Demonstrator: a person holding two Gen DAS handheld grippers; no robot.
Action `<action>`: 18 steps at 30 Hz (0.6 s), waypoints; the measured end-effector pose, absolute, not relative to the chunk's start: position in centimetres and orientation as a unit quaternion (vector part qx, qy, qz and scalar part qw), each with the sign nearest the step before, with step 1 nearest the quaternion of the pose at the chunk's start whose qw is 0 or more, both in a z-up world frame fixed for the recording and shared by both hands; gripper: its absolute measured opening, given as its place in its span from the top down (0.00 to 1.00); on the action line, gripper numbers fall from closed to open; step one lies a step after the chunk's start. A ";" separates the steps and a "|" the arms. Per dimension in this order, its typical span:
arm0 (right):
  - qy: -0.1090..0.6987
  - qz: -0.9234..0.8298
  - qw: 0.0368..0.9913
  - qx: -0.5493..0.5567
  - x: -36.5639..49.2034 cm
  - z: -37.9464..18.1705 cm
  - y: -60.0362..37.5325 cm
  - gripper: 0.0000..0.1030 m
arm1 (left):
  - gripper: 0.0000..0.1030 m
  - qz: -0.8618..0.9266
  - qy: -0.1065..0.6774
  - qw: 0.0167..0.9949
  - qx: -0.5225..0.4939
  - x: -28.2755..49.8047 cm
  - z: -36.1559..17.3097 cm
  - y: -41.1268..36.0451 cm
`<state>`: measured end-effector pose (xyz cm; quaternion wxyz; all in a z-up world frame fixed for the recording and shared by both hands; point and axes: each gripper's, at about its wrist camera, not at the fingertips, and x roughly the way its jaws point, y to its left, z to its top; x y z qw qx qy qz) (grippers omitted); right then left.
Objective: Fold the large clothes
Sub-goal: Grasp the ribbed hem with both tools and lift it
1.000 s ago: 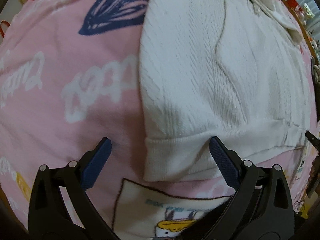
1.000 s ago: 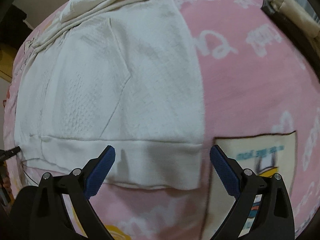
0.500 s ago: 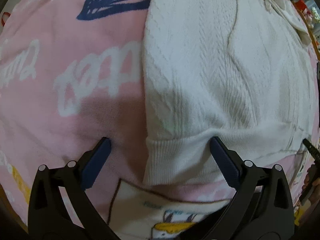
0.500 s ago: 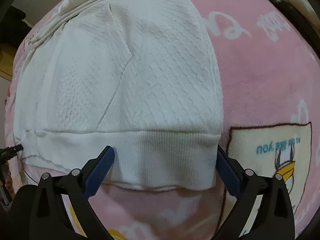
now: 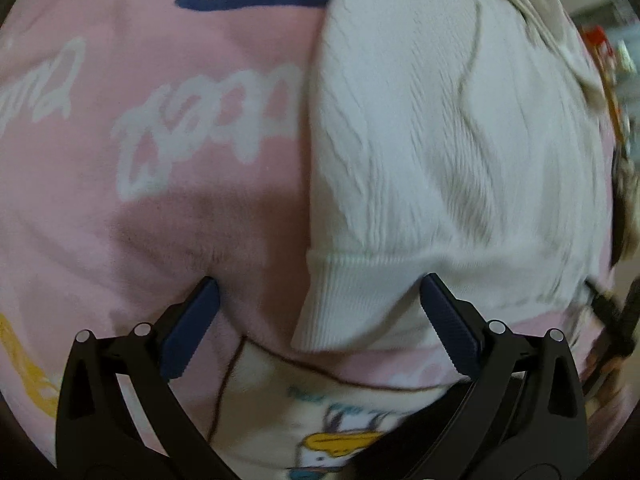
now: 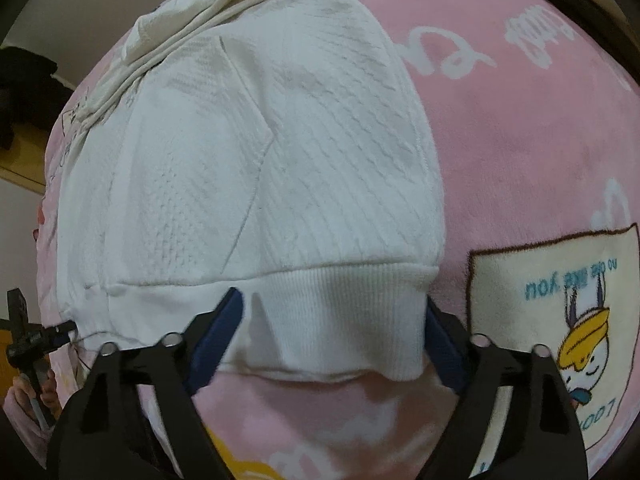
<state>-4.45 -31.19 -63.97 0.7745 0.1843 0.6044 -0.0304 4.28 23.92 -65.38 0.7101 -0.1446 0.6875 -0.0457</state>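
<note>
A white knit sweater [image 5: 440,140] [image 6: 280,140] lies flat on a pink printed blanket [image 5: 160,200] [image 6: 520,160], its ribbed hem [image 5: 360,292] [image 6: 340,280] nearest me. My left gripper [image 5: 320,284] stands open over the hem's left corner, one fingertip on the blanket and the other on the rib. My right gripper [image 6: 332,300] points down at the hem's right corner. Its jaws are closing with the rib between them, and the cloth starts to wrinkle. The right fingertip is partly hidden behind the corner.
A beige garment [image 6: 192,12] [image 5: 540,8] lies bunched at the sweater's far end. Cartoon patches [image 6: 560,320] [image 5: 340,420] are printed on the blanket beside and below the hem. Dark furniture [image 6: 24,80] shows beyond the blanket's edge.
Both grippers came down closer to the hem. The right jaws have narrowed around the hem's right corner, and the rib has wrinkled between them. The left jaws keep the same width.
</note>
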 end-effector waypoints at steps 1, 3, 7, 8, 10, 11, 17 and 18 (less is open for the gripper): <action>0.608 -0.031 0.774 0.172 -4.3 -64.1 -31.0 0.39 | 0.06 -0.039 0.686 0.709 -0.155 4.4 -65.4 24.1; 0.611 -0.027 0.774 0.164 -4.2 -64.1 -30.8 0.42 | 0.09 -0.031 0.687 0.710 -0.150 4.7 -65.3 25.1; 0.607 -0.019 0.776 0.173 -4.6 -63.4 -30.6 0.54 | 0.22 -0.046 0.689 0.717 -0.095 4.6 -64.1 22.6; 0.607 -0.013 0.775 0.175 -4.7 -63.1 -30.3 0.54 | 0.23 -0.052 0.690 0.717 -0.089 4.2 -64.0 21.9; 0.609 0.001 0.775 0.168 -4.8 -62.9 -29.3 0.54 | 0.23 -0.071 0.690 0.717 -0.077 3.6 -63.5 20.8; 0.611 0.006 0.776 0.156 -4.7 -62.9 -28.7 0.54 | 0.23 -0.076 0.689 0.717 -0.076 3.4 -63.2 20.5; 0.614 0.008 0.775 0.146 -4.4 -63.3 -28.1 0.73 | 0.66 -0.088 0.689 0.717 -0.063 3.9 -63.9 19.7; 0.613 0.012 0.775 0.152 -4.4 -63.2 -28.3 0.79 | 0.71 -0.089 0.690 0.715 -0.076 4.1 -64.0 20.0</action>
